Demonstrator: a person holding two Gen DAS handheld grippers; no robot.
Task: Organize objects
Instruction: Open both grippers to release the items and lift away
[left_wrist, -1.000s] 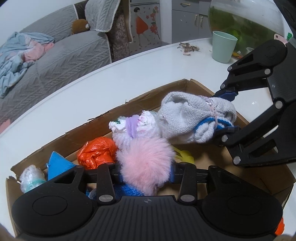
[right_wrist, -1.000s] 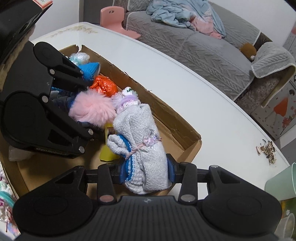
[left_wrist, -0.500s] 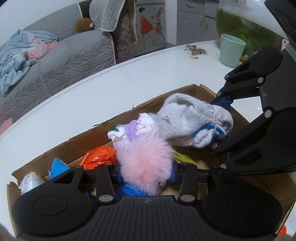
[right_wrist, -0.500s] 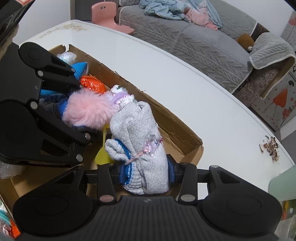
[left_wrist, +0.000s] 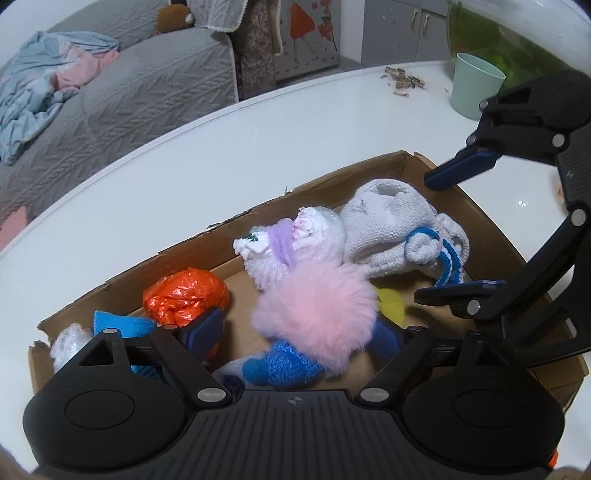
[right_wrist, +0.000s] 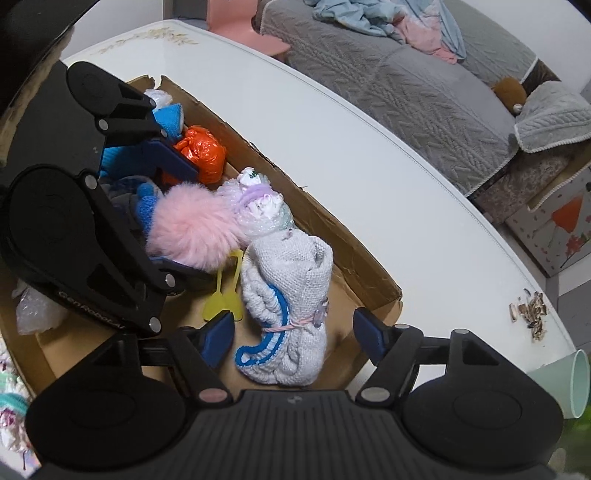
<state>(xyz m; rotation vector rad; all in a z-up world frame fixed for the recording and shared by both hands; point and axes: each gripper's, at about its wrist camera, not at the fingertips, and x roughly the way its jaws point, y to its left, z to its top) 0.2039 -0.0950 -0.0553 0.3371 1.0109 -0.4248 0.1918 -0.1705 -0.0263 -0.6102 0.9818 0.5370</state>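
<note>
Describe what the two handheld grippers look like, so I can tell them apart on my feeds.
They look identical. The left gripper and right gripper are matte black plastic, with angular linkage arms joined by silver pivot pins, round housings, a ribbed centre panel and dark blue fingertip pads. White lettering marks the left gripper's side. No cables or sleeves show.

Soft, even indoor light, faint glare on the white table (left_wrist: 295, 133), strong fisheye bending at edges
</note>
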